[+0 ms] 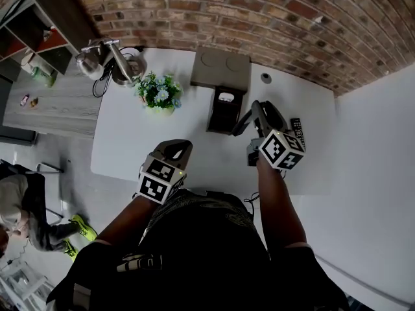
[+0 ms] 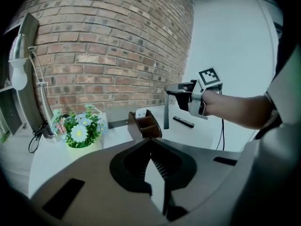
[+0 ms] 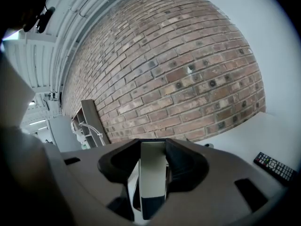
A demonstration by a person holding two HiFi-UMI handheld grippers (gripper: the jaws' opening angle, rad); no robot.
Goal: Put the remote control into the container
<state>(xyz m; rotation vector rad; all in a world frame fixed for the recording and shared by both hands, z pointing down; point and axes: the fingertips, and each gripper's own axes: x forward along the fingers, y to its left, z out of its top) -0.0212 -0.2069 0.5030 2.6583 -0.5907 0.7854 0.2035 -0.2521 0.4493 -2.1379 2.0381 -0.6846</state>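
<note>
The black remote control point(image 1: 297, 129) lies flat on the white table point(image 1: 130, 141) near its right edge; it also shows in the left gripper view point(image 2: 184, 122) and the right gripper view point(image 3: 276, 167). The brown divided container point(image 1: 224, 111) stands mid-table, with a small white thing in its far compartment. My right gripper point(image 1: 249, 119) hangs in the air between container and remote, open, with nothing in its jaws. Near the table's front edge my left gripper point(image 1: 178, 146) points toward the container point(image 2: 145, 125); its tips meet and it holds nothing.
A pot of flowers point(image 1: 158, 93) sits left of the container, and a silver desk lamp point(image 1: 107, 60) stands at the back left. A grey slab with two round marks point(image 1: 220, 69) lies behind the container. A brick wall backs the table. A person crouches on the floor at far left point(image 1: 23, 216).
</note>
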